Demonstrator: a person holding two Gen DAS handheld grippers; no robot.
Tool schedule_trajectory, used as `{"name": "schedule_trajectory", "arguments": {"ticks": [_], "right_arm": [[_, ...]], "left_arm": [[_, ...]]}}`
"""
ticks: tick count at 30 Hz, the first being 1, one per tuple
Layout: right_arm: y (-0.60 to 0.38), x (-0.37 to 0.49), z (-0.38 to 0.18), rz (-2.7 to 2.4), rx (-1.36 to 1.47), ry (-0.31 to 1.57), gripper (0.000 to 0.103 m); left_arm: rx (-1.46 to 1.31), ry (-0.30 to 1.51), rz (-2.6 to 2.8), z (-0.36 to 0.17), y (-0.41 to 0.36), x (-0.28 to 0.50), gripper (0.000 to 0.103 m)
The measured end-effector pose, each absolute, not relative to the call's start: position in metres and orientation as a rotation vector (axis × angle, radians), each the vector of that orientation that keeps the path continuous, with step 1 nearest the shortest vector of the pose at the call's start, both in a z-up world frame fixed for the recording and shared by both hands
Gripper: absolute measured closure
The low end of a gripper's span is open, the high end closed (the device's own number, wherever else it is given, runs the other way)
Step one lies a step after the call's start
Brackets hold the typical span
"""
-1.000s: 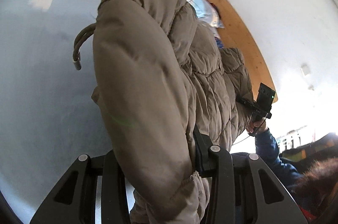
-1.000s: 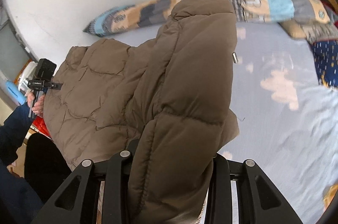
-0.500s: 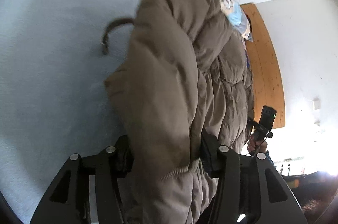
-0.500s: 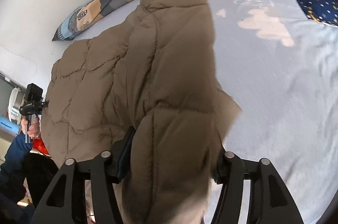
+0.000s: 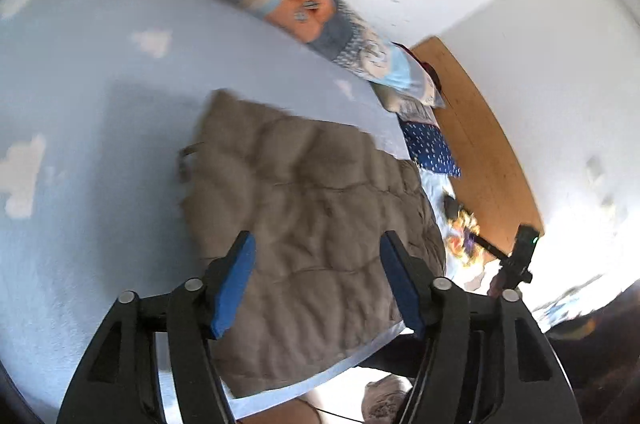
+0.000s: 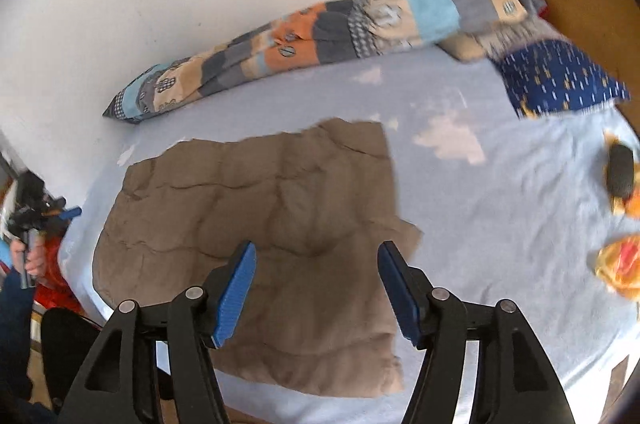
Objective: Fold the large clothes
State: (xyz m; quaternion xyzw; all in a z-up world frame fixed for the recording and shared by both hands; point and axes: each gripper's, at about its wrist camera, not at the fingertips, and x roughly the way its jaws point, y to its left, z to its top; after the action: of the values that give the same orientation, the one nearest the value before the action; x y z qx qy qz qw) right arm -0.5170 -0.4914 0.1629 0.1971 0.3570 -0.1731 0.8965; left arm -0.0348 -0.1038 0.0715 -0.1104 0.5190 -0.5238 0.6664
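A brown quilted puffer jacket [image 5: 312, 216] lies folded flat on the light blue bed sheet [image 5: 80, 104], near the bed's front edge. Its drawcord [image 5: 186, 160] sticks out at the left side. My left gripper [image 5: 316, 236] hovers above the jacket. Its jaws are opening and nothing is between the blue pads. In the right wrist view the same jacket [image 6: 260, 208] spreads below my right gripper [image 6: 316, 244], whose jaws are also opening with nothing between them. Neither gripper touches the fabric.
A long patchwork pillow [image 6: 320, 28] runs along the white wall. A navy patterned pillow [image 6: 560, 80] and orange-yellow soft toys [image 6: 620, 184] lie at the right. A wooden headboard [image 5: 480, 128] closes that end. A person's hand [image 6: 30, 256] is at the left bed edge.
Both grippers held the jacket up, shut on its folds. They have let go and opened, and the jacket now lies flat on the bed below them.
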Motion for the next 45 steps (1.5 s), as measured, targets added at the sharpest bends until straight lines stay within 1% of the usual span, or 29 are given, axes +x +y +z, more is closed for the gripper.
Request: {"name": "schedule_trajectory", "arguments": {"ticks": [2,3,5,6,8,10,14,15,19,22,25,38,45], "right_arm": [[-0.473,-0.506,0.163,-0.362,0.369,0.737,0.034],[-0.464,-0.498,0.161,-0.364,0.354,0.742,0.034],[-0.448,-0.482,0.154,-0.382,0.335,0.758,0.034],[-0.443,-0.478,0.146,-0.381,0.335,0.766,0.034],[-0.434,-0.463,0.131,-0.394,0.339,0.792,0.034],[-0.430,-0.456,0.117,-0.406,0.346,0.817,0.034],[-0.430,-0.443,0.085,-0.435,0.336,0.875,0.034],[-0.431,-0.442,0.078,-0.433,0.344,0.887,0.034],[-0.435,-0.434,0.050,-0.447,0.340,0.930,0.026],[-0.432,-0.426,0.036,-0.463,0.279,0.972,0.025],[-0.433,-0.424,0.028,-0.468,0.272,0.986,0.024],[-0.427,-0.424,0.026,-0.501,0.249,0.987,0.024],[-0.415,-0.448,0.044,-0.507,0.293,0.934,0.023]], "left_arm": [[-0.196,1.130,-1.208,0.079,-0.138,-0.085,0.033],[-0.177,1.113,-1.212,0.076,-0.133,-0.108,0.033],[-0.138,1.083,-1.178,0.071,-0.156,-0.142,0.032],[-0.124,1.079,-1.164,0.075,-0.151,-0.155,0.032],[-0.085,1.063,-1.107,0.059,-0.181,-0.176,0.032],[-0.073,1.079,-1.073,0.054,-0.195,-0.196,0.032],[0.021,1.109,-0.981,0.017,-0.220,-0.211,0.032],[0.019,1.105,-0.975,0.015,-0.212,-0.210,0.032],[0.133,1.020,-0.962,0.010,-0.214,-0.225,0.031],[0.201,0.963,-0.921,0.000,-0.224,-0.237,0.030],[0.211,0.958,-0.901,-0.005,-0.226,-0.239,0.030],[0.225,0.935,-0.849,-0.002,-0.226,-0.246,0.028],[0.222,0.849,-0.833,0.008,-0.216,-0.267,0.027]]}}
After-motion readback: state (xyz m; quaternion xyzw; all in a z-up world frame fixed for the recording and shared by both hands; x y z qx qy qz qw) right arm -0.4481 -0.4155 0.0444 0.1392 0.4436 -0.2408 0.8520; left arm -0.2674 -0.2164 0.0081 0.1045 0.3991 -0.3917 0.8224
